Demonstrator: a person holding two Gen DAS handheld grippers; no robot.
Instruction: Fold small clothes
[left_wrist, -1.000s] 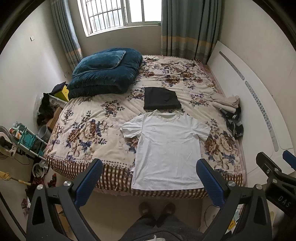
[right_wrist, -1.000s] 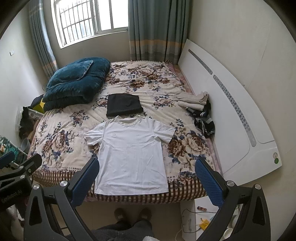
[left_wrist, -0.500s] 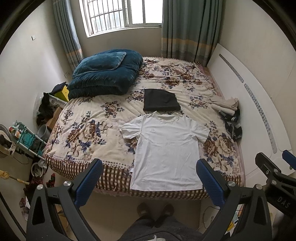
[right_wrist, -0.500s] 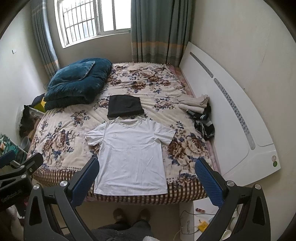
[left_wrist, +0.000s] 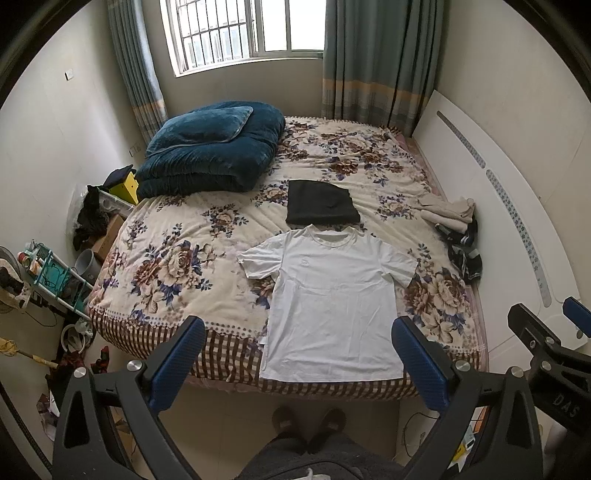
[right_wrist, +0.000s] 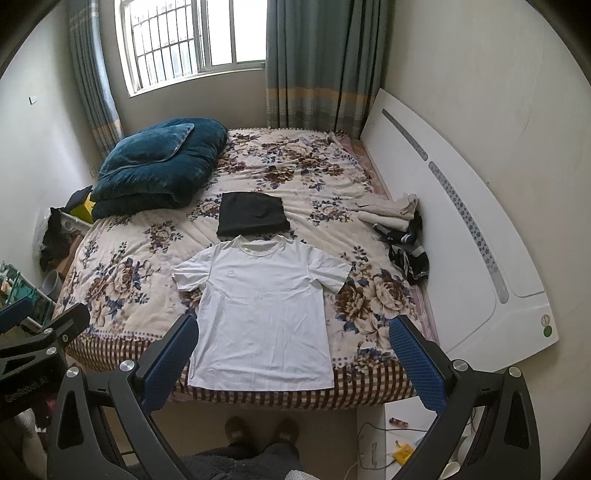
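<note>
A white T-shirt (left_wrist: 332, 299) lies flat, front up, on the floral bed (left_wrist: 177, 258), its hem at the bed's near edge; it also shows in the right wrist view (right_wrist: 262, 314). A folded black garment (left_wrist: 321, 203) lies just beyond its collar, seen too in the right wrist view (right_wrist: 253, 219). My left gripper (left_wrist: 299, 350) is open and empty, held in the air above the bed's near edge. My right gripper (right_wrist: 295, 350) is open and empty, at a similar height to the right.
A folded blue quilt (left_wrist: 210, 151) sits at the bed's far left. Loose beige and dark clothes (left_wrist: 456, 229) lie by the white headboard (left_wrist: 517, 236) on the right. Clutter and a rack (left_wrist: 48, 273) stand on the floor left. The person's feet (left_wrist: 310, 417) are below.
Both grippers have drawn back and up a little from the bed, so the shirt looks slightly smaller. The clothes have not moved.
</note>
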